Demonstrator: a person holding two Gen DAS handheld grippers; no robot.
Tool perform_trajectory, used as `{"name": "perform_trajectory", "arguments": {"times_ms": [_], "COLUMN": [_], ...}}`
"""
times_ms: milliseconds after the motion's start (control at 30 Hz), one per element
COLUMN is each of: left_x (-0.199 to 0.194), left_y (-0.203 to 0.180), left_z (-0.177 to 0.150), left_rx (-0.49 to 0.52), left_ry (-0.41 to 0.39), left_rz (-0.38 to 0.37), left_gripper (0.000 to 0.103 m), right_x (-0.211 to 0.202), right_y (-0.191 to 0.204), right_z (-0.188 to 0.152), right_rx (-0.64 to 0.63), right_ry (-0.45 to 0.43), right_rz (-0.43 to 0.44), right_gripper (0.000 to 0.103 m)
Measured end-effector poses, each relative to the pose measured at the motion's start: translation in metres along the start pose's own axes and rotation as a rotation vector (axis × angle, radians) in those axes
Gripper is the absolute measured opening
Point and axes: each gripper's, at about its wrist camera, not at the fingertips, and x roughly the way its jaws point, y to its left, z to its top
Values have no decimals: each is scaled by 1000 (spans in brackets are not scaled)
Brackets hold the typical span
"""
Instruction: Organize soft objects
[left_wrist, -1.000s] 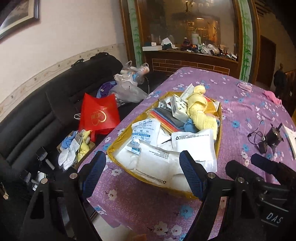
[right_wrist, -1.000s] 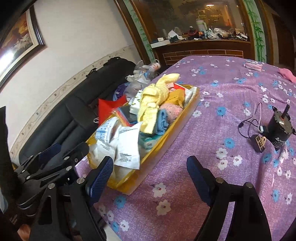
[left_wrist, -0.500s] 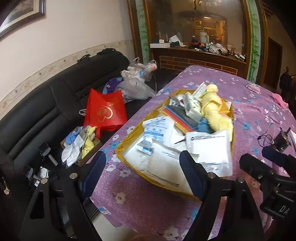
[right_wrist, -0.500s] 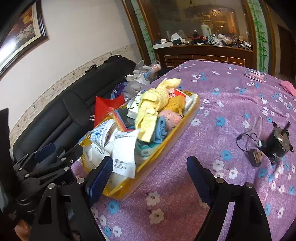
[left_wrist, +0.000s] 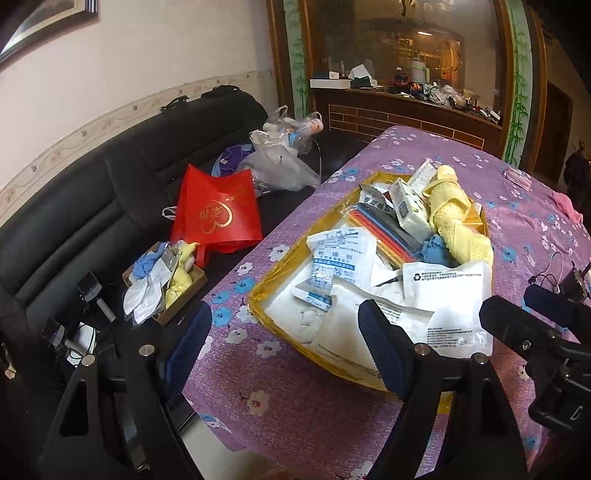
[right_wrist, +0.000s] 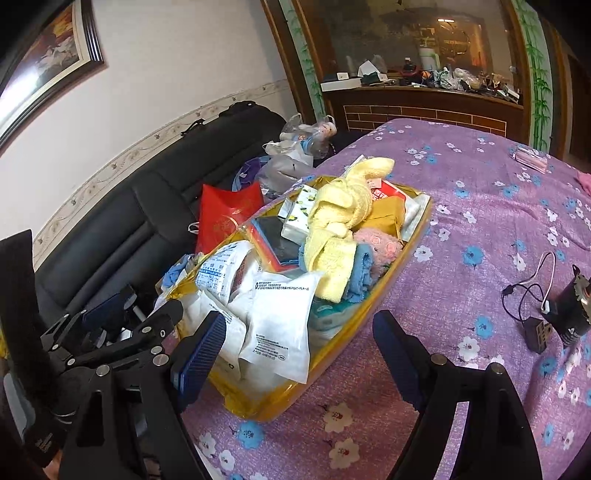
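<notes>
A yellow tray (left_wrist: 258, 295) on the purple flowered table holds a heap of soft things: a yellow towel (left_wrist: 454, 218), a blue cloth (left_wrist: 436, 251) and white plastic packets (left_wrist: 443, 295). My left gripper (left_wrist: 286, 347) hovers open at the tray's near left corner with nothing between its fingers. In the right wrist view the tray (right_wrist: 369, 314) lies ahead, with the yellow towel (right_wrist: 340, 221), a pink fluffy cloth (right_wrist: 376, 243), a blue towel (right_wrist: 360, 273) and a white packet (right_wrist: 280, 321). My right gripper (right_wrist: 299, 354) is open and empty just short of the tray's near end.
A black sofa (left_wrist: 92, 206) left of the table carries a red bag (left_wrist: 218, 214), plastic bags (left_wrist: 280, 162) and a cardboard box of cloths (left_wrist: 162, 280). A small black motor with wires (right_wrist: 565, 314) stands on the table at the right. A pink cloth (left_wrist: 565, 203) lies far right.
The left view has slid leftward: the tray now sits toward its right finger and more sofa shows. The right view has rolled a little. Both grippers stay open and empty.
</notes>
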Motion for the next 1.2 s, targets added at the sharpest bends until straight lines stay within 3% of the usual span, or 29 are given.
{"name": "perform_trajectory", "arguments": {"times_ms": [767, 1200], "left_x": [10, 7], "left_y": [11, 1], "left_z": [-2, 10], "left_rx": [1, 34], "left_ry": [7, 9], "left_rz": [14, 3], "left_gripper": [82, 82], "right_x": [1, -3], "right_y": [16, 1], "right_z": [-9, -8], "right_rx": [-27, 19], "right_ry": [6, 2], "right_rz": [-15, -24], "right_gripper": [84, 84]}}
